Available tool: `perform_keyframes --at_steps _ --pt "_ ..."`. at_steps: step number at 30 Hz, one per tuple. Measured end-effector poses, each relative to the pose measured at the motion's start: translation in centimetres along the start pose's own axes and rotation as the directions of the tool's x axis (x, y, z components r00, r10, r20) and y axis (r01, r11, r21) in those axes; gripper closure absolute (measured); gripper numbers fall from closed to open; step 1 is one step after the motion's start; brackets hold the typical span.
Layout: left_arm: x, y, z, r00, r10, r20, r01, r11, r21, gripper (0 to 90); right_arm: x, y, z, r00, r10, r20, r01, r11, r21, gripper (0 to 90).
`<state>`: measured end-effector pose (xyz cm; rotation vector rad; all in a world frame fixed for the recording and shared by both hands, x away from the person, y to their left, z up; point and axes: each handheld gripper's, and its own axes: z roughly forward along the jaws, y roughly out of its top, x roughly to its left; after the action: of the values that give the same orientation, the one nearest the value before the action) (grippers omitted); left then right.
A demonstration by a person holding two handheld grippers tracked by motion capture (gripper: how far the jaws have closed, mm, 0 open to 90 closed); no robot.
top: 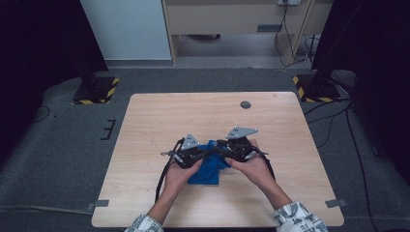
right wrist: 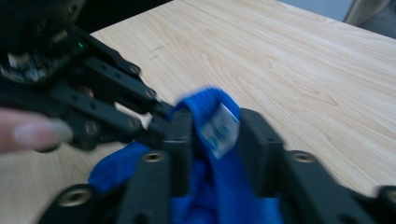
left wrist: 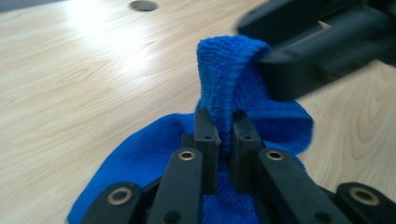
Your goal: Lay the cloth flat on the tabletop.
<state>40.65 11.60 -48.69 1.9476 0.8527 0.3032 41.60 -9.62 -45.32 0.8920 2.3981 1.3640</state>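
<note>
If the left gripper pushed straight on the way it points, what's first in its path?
Beyond the blue cloth that the left gripper pinches, probably the right gripper, just ahead and to the right; depth is unclear.

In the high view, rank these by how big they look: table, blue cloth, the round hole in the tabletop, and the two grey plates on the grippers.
1. Table
2. Blue cloth, partly hidden by the grippers
3. Right grey plate, then left grey plate; close, and tilt makes this unsure
4. Round hole

Bright blue knitted cloth [top: 209, 166] with a white label, bunched at table centre, one fold raised toward twelve o'clock.
</note>
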Motion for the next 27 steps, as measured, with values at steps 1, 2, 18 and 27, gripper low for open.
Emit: perform_keyframes --at_steps 1,2,18,27 --pt "0.3 0.0 -0.3 0.9998 -0.017 -0.013 0.017 0.9998 -0.005 83.8 0.0 -0.1 0.0 1.0 0.0 0.008 0.0 1.0 0.001 56.7" --pt "0.4 0.1 -0.5 0.9995 -0.024 -0.018 0.024 0.9997 -0.007 83.9 0.0 -0.4 -0.1 0.9998 -0.005 0.018 0.005 1.0 0.002 53.4" --pt "3.0 0.1 -3.6 0.9896 -0.114 -0.087 0.108 0.9915 -0.072 84.5 0.9 -3.6 1.9 0.9977 0.015 0.066 -0.019 0.9974 0.069 39.3" --pt "3.7 -0.2 -4.1 0.987 -0.121 -0.106 0.114 0.9909 -0.072 85.0 -0.5 -4.0 2.3 0.9951 0.052 0.084 -0.055 0.998 0.03 84.9"
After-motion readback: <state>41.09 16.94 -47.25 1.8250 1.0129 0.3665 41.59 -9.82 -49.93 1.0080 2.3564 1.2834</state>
